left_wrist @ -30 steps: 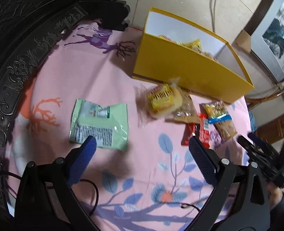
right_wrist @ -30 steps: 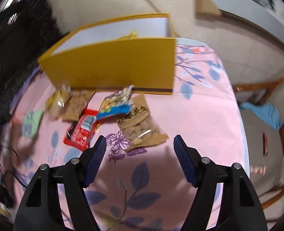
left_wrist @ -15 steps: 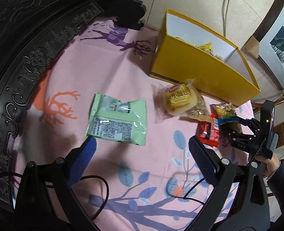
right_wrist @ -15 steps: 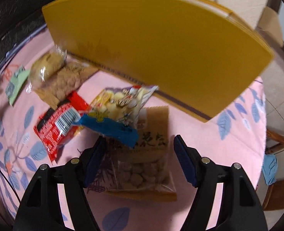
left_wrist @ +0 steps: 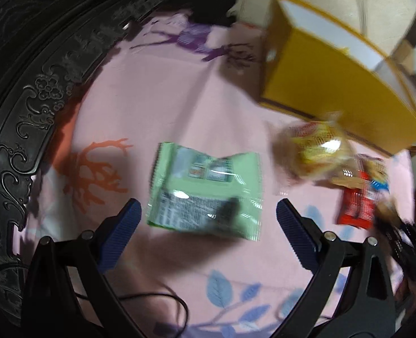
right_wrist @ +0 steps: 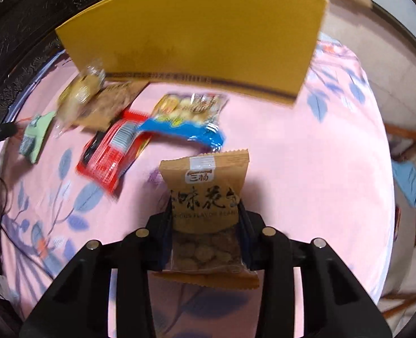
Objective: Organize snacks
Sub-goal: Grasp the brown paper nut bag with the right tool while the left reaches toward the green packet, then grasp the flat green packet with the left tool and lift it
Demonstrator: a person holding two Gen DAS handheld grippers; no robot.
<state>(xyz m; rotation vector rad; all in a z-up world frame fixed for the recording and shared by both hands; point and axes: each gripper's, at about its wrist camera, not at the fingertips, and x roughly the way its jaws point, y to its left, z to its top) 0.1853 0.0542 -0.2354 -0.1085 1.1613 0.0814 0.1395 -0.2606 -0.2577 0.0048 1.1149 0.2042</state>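
Jaws of the right gripper (right_wrist: 205,211) have just closed on the brown foil peanut packet (right_wrist: 205,194); the left gripper (left_wrist: 208,219), spread wide, seemingly straddles the flat green plastic wrapper (left_wrist: 205,191) crosswise.

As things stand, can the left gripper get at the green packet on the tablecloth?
Probably yes. The left gripper is open, and the green packet lies flat on the pink tablecloth just ahead of its jaws, with nothing on top and the other snacks off to the side.

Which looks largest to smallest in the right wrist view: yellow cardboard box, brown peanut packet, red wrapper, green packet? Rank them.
1. yellow cardboard box
2. brown peanut packet, though nearness inflates it
3. red wrapper
4. green packet
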